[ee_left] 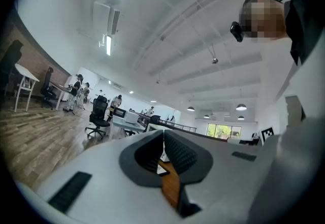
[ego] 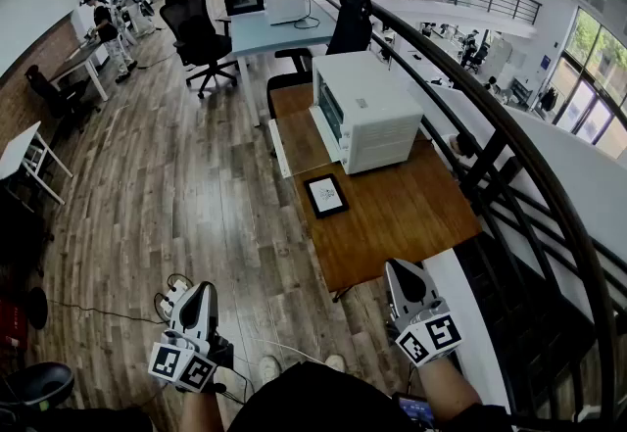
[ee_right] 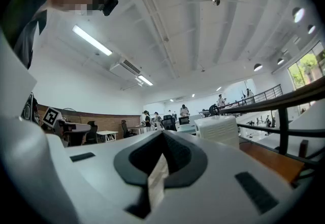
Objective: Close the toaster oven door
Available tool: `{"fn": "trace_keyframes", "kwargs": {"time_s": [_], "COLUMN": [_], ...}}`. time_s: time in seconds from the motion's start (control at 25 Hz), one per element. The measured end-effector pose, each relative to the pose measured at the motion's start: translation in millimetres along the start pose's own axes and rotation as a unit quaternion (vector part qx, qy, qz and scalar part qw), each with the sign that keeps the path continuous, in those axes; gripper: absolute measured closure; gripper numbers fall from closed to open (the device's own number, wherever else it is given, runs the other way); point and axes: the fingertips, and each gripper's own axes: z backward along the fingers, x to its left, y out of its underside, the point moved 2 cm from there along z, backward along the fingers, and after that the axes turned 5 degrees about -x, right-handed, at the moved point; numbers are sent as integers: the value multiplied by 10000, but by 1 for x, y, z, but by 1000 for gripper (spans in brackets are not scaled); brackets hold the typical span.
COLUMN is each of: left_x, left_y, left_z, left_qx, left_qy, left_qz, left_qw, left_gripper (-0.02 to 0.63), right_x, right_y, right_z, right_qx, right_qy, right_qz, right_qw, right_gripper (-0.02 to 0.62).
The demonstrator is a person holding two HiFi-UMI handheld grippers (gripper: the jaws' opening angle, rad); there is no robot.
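The reach had not begun. The left gripper point(ego: 200, 291) and right gripper point(ego: 401, 270) were clenched, empty, near the person. The oven point(ego: 372, 112) stood far off on the table point(ego: 392, 216), its door point(ego: 278, 148) lying open leftward. Next it likely needed lifting.

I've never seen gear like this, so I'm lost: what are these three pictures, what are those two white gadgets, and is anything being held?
No robot here: a person holds a hand-worked claw in each hand. The head view comes from a camera on the person's head, looking down at the left claw, the right claw and a wooden table. On it are a white toaster oven, its door apparently folded down, and a small dark square panel. The other two pictures come from cameras riding on each claw. Both claws are shut and empty.
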Motion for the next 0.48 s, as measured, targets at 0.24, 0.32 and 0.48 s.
{"fn": "trace_keyframes", "kwargs": {"time_s": [0.24, 0.32, 0.48], "left_x": [-24, -30, -38], "left_y": [9, 10, 10], "left_z": [-2, 0, 2], "left_qx": [11, -1, -11], "left_qy": [-13, -43, -130], "left_qz": [-105, -109, -114], "left_qw": [9999, 9999, 9998], "left_gripper": [591, 591, 591], "right_x": [-8, -10, -12], "right_y": [1, 2, 5], "right_z": [12, 14, 12], "right_qx": [48, 66, 142], "right_qy": [-137, -184, -339], "right_qz": [-101, -168, -149], "right_qw": [9998, 9997, 9992], "right_gripper": [598, 598, 598]}}
